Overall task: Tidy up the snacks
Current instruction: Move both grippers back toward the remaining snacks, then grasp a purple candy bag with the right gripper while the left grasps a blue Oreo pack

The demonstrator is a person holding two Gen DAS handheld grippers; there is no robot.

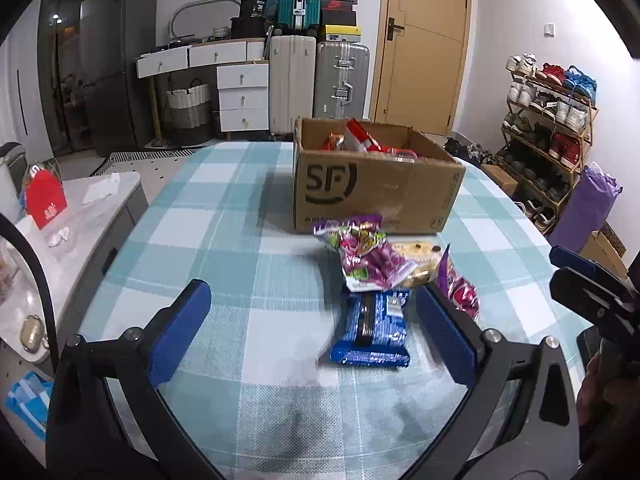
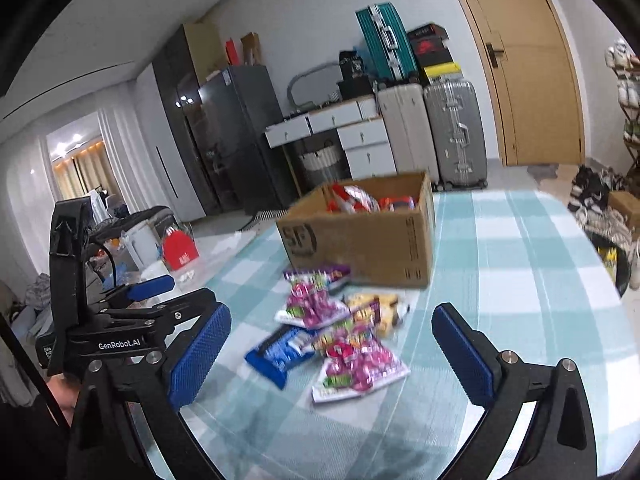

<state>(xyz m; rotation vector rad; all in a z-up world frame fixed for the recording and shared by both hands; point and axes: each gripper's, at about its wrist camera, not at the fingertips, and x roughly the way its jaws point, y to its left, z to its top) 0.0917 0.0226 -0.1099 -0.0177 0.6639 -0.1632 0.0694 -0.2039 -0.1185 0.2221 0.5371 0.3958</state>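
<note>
Loose snack packets lie on the checked tablecloth in front of a cardboard box (image 1: pixel 372 188) (image 2: pixel 360 240) that holds red packets (image 1: pixel 360 140). Nearest me is a blue packet (image 1: pixel 370 328) (image 2: pixel 280 354). Beyond it lie a purple-pink bag (image 1: pixel 364 256) (image 2: pixel 312 300), a yellow packet (image 1: pixel 416 260) (image 2: pixel 376 308) and a second pink bag (image 1: pixel 460 292) (image 2: pixel 356 364). My left gripper (image 1: pixel 316 332) (image 2: pixel 160 296) is open just above the table, the blue packet between its fingers, untouched. My right gripper (image 2: pixel 332 356) (image 1: pixel 576 276) is open over the second pink bag, holding nothing.
The table (image 1: pixel 248 240) is oval, and its edge curves close on both sides. A grey side counter (image 1: pixel 92 216) with a red box (image 1: pixel 46 200) stands at the left. Suitcases (image 1: pixel 340 76), a drawer unit, a door and a shoe rack (image 1: pixel 552 120) fill the background.
</note>
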